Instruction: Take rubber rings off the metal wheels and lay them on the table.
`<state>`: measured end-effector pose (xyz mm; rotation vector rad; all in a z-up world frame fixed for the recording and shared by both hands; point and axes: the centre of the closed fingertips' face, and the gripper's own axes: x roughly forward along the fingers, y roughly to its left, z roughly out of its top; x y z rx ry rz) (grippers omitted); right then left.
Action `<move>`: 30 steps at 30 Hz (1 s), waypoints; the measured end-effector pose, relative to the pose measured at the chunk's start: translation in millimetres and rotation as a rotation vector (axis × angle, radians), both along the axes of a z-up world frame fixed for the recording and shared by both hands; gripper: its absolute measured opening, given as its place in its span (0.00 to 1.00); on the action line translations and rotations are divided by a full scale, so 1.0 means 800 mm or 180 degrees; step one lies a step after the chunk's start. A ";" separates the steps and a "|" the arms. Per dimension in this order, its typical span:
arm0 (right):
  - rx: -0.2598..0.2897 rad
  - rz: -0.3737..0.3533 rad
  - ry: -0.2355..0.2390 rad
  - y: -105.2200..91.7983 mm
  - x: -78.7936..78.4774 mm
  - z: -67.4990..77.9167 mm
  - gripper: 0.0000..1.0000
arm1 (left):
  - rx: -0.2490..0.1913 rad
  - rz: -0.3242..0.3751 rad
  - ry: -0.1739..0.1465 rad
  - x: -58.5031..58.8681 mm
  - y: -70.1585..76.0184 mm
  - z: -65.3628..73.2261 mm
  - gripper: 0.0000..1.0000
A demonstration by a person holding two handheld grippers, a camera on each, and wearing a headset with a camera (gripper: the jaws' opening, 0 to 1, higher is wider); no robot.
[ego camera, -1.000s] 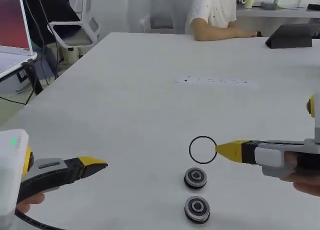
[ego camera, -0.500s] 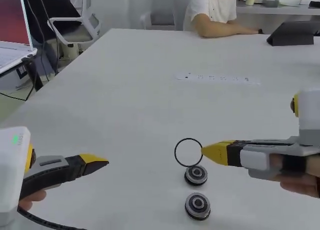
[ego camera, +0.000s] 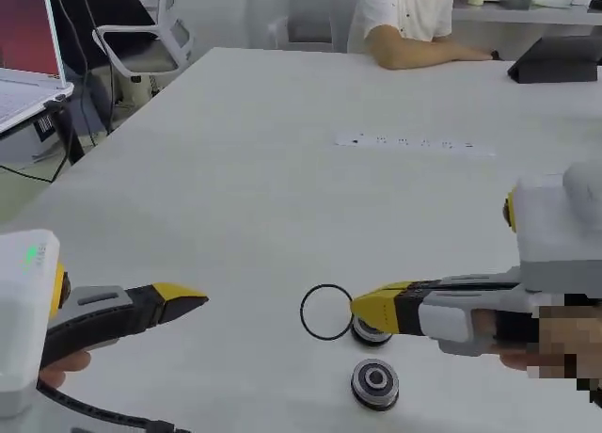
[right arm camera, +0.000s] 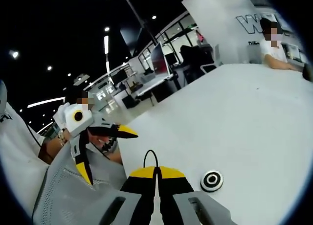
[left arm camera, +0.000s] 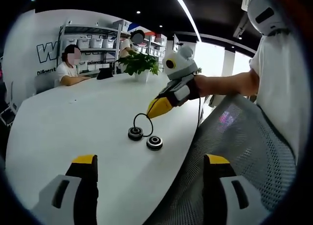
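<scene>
Now right gripper [ego camera: 365, 311] is clamped on ring [ego camera: 302, 312]. The ring sticks out past its tips toward the left, upright, just beside far wheel [ego camera: 369, 334]. It's probably clear of table [ego camera: 282, 188], hard to tell. Bare tabletop lies right under it. Left gripper [ego camera: 183, 298] has jaws apart and is well off.

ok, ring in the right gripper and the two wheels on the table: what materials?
Ring: thin, matte black loop, probably rubber; pinched in the right gripper it holds a round shape. Near wheel and far wheel: grey, dully shiny hubs, metal by the look, each with a dark outer band, likely rubber. Too small for finer finish.
</scene>
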<state>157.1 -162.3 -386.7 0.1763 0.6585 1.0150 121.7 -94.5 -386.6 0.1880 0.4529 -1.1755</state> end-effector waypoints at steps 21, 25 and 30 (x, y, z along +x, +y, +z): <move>-0.0480 0.0020 -0.0228 0.019 0.000 -0.069 0.00 | -0.0022 0.0044 -0.0020 0.001 0.000 0.002 0.86; -0.0555 0.0048 -0.0259 0.023 -0.002 -0.078 0.00 | -0.0025 0.0053 -0.0018 0.001 0.001 0.002 0.86; -0.0769 0.0144 -0.0251 0.016 -0.005 -0.094 0.00 | -0.0022 0.0067 -0.0025 0.002 0.001 0.003 0.86</move>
